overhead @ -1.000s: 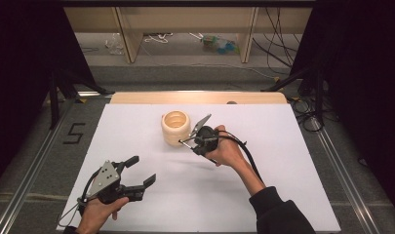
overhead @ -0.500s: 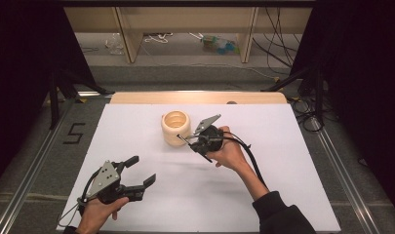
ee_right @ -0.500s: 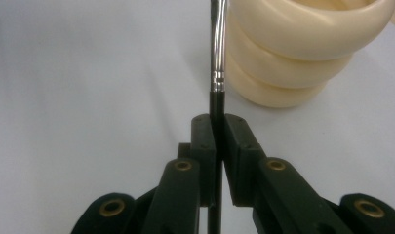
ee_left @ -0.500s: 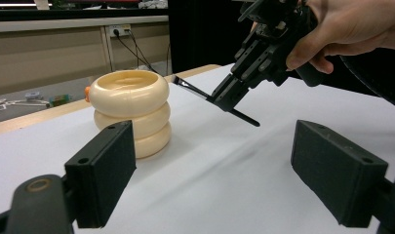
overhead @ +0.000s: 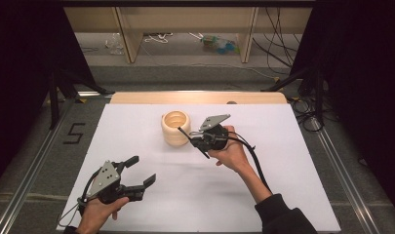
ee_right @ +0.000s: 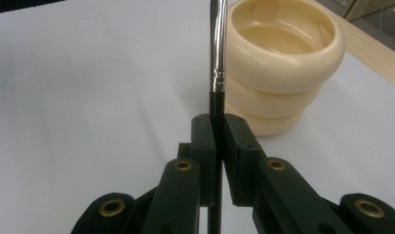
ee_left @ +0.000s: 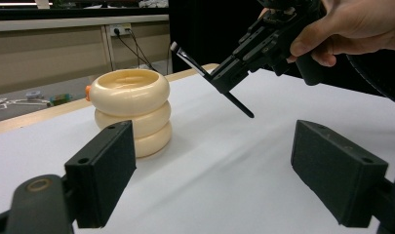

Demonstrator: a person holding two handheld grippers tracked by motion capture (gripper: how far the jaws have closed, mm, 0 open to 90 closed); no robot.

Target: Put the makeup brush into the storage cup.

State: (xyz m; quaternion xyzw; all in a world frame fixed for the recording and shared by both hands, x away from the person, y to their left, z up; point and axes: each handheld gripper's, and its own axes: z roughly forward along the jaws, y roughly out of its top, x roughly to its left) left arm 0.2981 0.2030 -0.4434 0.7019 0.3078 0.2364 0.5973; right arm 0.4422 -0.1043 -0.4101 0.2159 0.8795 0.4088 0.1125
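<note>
A cream holder (overhead: 175, 127) made of three stacked rings stands upright on the white table (overhead: 283, 146), its mouth open. Just right of it, my right gripper (overhead: 194, 140) is shut on a thin black brush (overhead: 184, 133) with a silver ferrule. The brush (ee_left: 195, 64) slants up toward the holder (ee_left: 131, 109), with its head near the rim and outside the mouth. In the right gripper view the brush (ee_right: 217, 48) rises straight from my right gripper (ee_right: 217, 131), beside the holder (ee_right: 283, 53). My left gripper (overhead: 142, 170) stands open and empty near the front left.
A wooden strip (overhead: 136, 97) runs along the table's far edge. Metal rails (overhead: 34, 161) flank both sides. Black cable (overhead: 256, 165) trails from the right gripper along the forearm. Shelving and loose cables lie on the floor beyond.
My right gripper has shifted slightly to the right, away from the holder, with the brush still in it. The left gripper has not moved.
</note>
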